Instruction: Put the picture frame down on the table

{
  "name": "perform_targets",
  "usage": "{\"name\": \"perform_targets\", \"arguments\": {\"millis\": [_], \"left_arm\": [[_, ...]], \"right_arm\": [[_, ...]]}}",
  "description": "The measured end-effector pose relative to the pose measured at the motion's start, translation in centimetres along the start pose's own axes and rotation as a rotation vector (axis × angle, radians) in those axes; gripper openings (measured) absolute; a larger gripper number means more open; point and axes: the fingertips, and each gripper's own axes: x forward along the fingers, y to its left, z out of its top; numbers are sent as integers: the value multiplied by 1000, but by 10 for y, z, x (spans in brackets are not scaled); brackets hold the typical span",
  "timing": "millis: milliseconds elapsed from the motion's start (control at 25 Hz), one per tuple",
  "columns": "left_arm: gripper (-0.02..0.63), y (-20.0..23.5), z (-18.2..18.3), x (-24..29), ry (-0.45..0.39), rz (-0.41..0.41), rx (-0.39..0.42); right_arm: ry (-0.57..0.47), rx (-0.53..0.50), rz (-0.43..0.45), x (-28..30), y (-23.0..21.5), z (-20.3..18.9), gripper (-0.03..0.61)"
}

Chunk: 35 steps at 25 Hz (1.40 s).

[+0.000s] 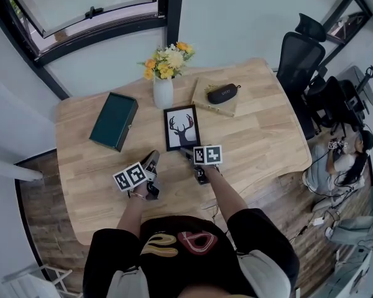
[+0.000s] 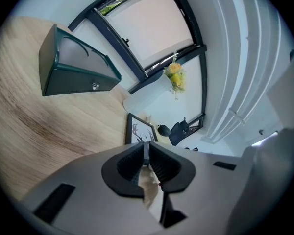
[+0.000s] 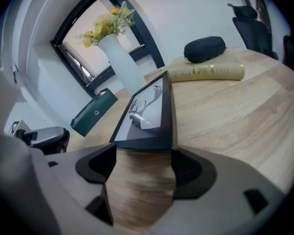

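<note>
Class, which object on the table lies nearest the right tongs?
The black picture frame with the deer print, just beyond the right tongs; green box and vase lie farther.

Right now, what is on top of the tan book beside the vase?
A black case lies on the book. The part of the cover beneath the case is hidden; nothing else shows on top.

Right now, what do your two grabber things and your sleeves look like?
The left gripper and the right gripper look alike. Each has a grey body with two black jaw pads and carries a white cube printed with black square markers. The person wears a black top with short black sleeves and a red and tan design on the front.
</note>
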Motion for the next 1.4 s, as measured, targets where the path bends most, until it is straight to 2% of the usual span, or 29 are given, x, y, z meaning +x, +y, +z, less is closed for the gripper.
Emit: {"name": "perform_targets", "arguments": {"millis": [280,600,1000,1400], "left_arm": [[44,3,-4,-4,1,10,-3],[44,1,-6,-11,3,14,22],[44,-12,-7,-23,-13,42,203],[44,-42,-24,-43,-7,19,385]], "right_arm": [[106,-221,-85,-4,-2,-14,334],[58,-219,-76,-17,3,-9,334],[-73,-247,-53,-55,27,-4,334],[-248,-231,-72,-106,57,-12,333]]}}
